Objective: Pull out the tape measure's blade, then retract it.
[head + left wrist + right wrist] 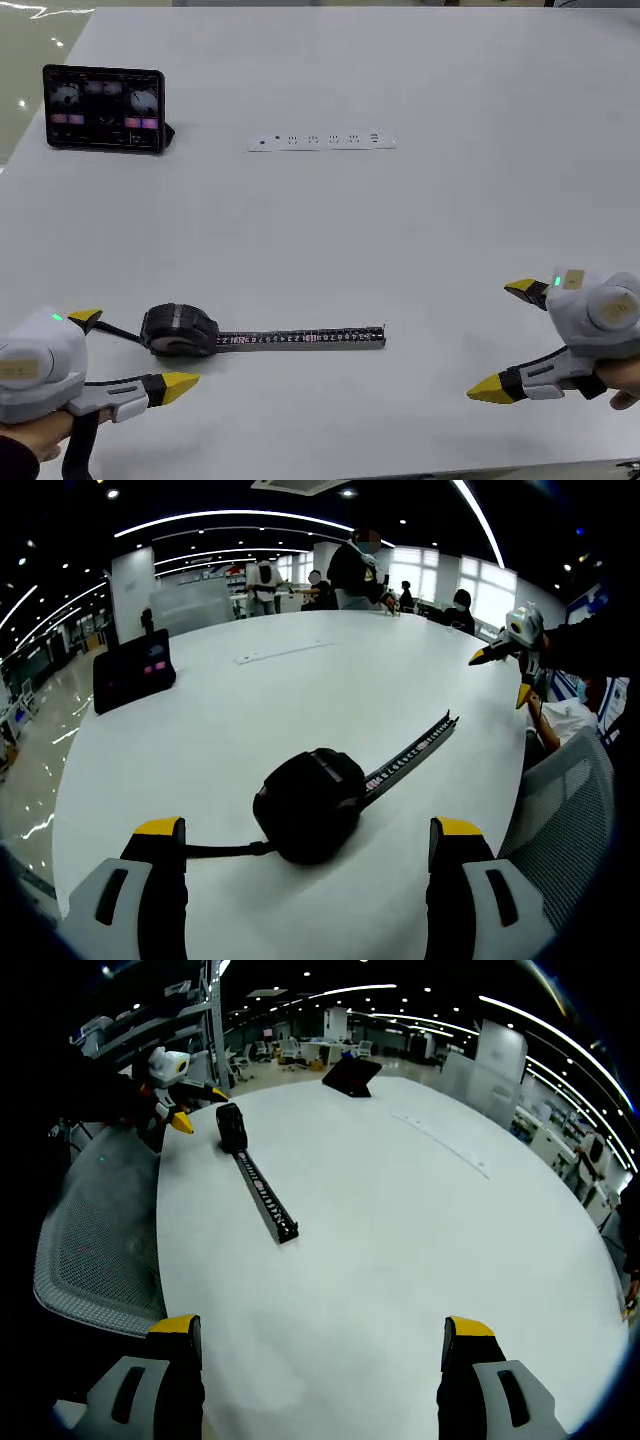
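The left gripper and right gripper hold their fingers wide, empty; the unheld blade could snap back, jerking the tape measure.

Long strip lights are glowing across the dark ceiling of an open-plan office hall, where people are standing among rows of desks. A tablet is standing propped and a power strip is lying on a wide white table, a mesh chair sitting beside it.
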{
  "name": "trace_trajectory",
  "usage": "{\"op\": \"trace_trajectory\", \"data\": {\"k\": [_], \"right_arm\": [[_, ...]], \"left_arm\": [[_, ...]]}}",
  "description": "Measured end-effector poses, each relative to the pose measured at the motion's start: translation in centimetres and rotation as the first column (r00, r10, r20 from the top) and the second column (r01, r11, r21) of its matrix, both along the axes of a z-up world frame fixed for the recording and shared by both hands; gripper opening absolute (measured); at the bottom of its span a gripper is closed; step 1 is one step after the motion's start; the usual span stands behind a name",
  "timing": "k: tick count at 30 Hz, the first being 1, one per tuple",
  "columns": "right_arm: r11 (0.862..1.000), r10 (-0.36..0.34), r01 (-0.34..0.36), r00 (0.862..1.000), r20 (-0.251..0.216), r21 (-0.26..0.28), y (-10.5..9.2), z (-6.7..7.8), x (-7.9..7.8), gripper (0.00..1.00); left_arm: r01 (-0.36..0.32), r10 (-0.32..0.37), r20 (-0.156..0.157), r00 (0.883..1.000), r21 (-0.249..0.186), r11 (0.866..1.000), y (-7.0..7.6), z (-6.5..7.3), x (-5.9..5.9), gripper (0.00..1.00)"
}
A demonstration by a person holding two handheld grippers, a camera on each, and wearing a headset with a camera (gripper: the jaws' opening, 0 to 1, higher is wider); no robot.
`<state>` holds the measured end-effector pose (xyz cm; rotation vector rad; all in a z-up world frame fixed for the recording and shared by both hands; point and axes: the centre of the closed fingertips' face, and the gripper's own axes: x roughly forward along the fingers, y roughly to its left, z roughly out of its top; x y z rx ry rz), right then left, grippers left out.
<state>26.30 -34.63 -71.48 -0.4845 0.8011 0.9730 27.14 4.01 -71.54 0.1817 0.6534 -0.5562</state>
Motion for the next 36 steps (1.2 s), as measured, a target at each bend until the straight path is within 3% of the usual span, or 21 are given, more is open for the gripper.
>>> {"op": "trace_trajectory", "data": {"k": [10, 14, 18, 19, 20, 22, 26, 36], "right_arm": [[0.993, 0.111, -0.111, 0.994, 0.007, -0.036, 2.5, 0.6, 0.8, 0.99], [0.99, 0.137, -0.136, 0.991, 0.006, -0.038, 3.4, 0.5, 1.4, 0.99], [0.986, 0.163, -0.163, 0.987, 0.002, -0.045, 4.3, 0.2, 1.8, 0.99], [0.984, 0.173, -0.173, 0.985, -0.003, -0.051, 4.5, 0.1, 1.8, 0.99], [0.983, 0.177, -0.177, 0.984, -0.004, -0.055, 4.7, 0.0, 1.9, 0.99], [0.981, 0.185, -0.186, 0.983, -0.007, -0.063, 4.8, -0.3, 2.4, 0.99], [0.979, 0.196, -0.196, 0.981, -0.009, -0.06, 5.7, -0.6, 2.8, 0.99], [0.972, 0.221, -0.222, 0.975, -0.023, -0.07, 7.3, -1.4, 3.4, 0.99]], "left_arm": [[-0.077, 0.078, 0.022, 0.997, -0.031, 0.997, -0.3, 0.4, 1.8, 0.99], [-0.084, 0.084, 0.035, 0.996, -0.014, 0.996, -0.5, 0.3, 2.0, 0.99], [-0.096, 0.097, 0.022, 0.995, -0.043, 0.994, -1.1, -0.2, 1.9, 0.99], [-0.093, 0.093, -0.002, 0.996, -0.041, 0.995, -1.4, -0.8, 1.8, 0.99], [-0.091, 0.091, -0.003, 0.996, -0.029, 0.995, -1.4, -1.1, 1.8, 0.99], [-0.1, 0.1, 0.012, 0.995, -0.027, 0.995, -1.6, -0.9, 1.8, 0.99], [-0.136, 0.139, 0.033, 0.99, -0.067, 0.988, -1.8, -0.4, 2.3, 0.99], [-0.208, 0.213, 0.068, 0.975, -0.07, 0.976, -2.2, -0.7, 3.3, 0.99]]}}
